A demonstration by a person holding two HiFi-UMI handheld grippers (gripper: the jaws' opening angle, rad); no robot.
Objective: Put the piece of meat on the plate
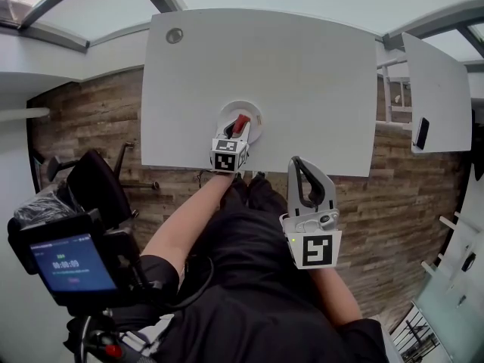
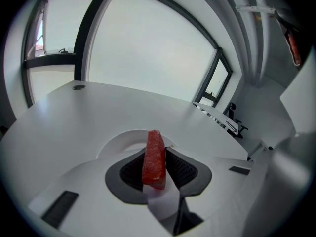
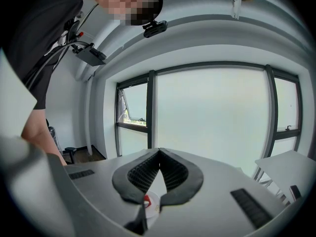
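A red piece of meat (image 1: 240, 122) stands upright between the pads of my left gripper (image 1: 239, 125), which is shut on it. It hangs just over the small round white plate (image 1: 256, 116) near the front edge of the white table (image 1: 302, 74). In the left gripper view the meat (image 2: 154, 158) sits pinched between the dark pads, with the plate's rim (image 2: 121, 139) right behind it. My right gripper (image 1: 296, 162) is held off the table's front edge, in front of the person's body, with its tips together and nothing in it (image 3: 158, 151).
A round grommet (image 1: 175, 35) sits in the table's far left corner. A second white table (image 1: 439, 89) with a black phone (image 1: 421, 133) stands to the right. A black office chair (image 1: 98, 180) and a device with a lit screen (image 1: 72, 263) are at the left.
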